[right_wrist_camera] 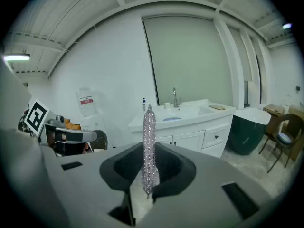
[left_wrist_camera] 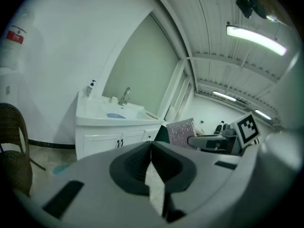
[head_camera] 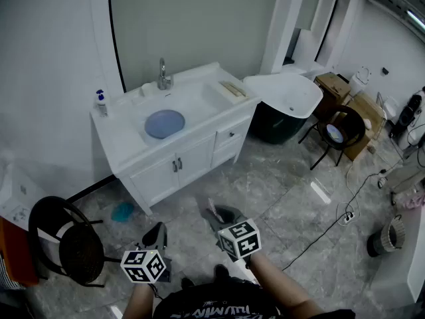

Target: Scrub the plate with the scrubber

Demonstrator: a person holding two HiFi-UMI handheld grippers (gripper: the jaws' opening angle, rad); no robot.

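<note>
A round blue plate [head_camera: 164, 123] lies in the white sink [head_camera: 192, 102] of the vanity across the floor; it also shows small in the left gripper view as the plate [left_wrist_camera: 116, 116] and in the right gripper view as the plate [right_wrist_camera: 172, 119]. My right gripper [head_camera: 214, 212] is shut on a silvery, glittering scrubber [right_wrist_camera: 149, 141], held edge-on and upright between the jaws. From the left gripper view the scrubber [left_wrist_camera: 182, 133] shows flat. My left gripper [left_wrist_camera: 151, 146] is shut with nothing in it. Both grippers hang low, well short of the vanity.
On the vanity top stand a faucet [head_camera: 163, 77] and a soap bottle [head_camera: 100, 102]. A black chair [head_camera: 70, 241] is at the left, a teal object [head_camera: 122, 211] on the floor, a white and dark green tub [head_camera: 285, 95] and another chair [head_camera: 342, 128] at the right, with cables [head_camera: 345, 214] and a bin [head_camera: 386, 236].
</note>
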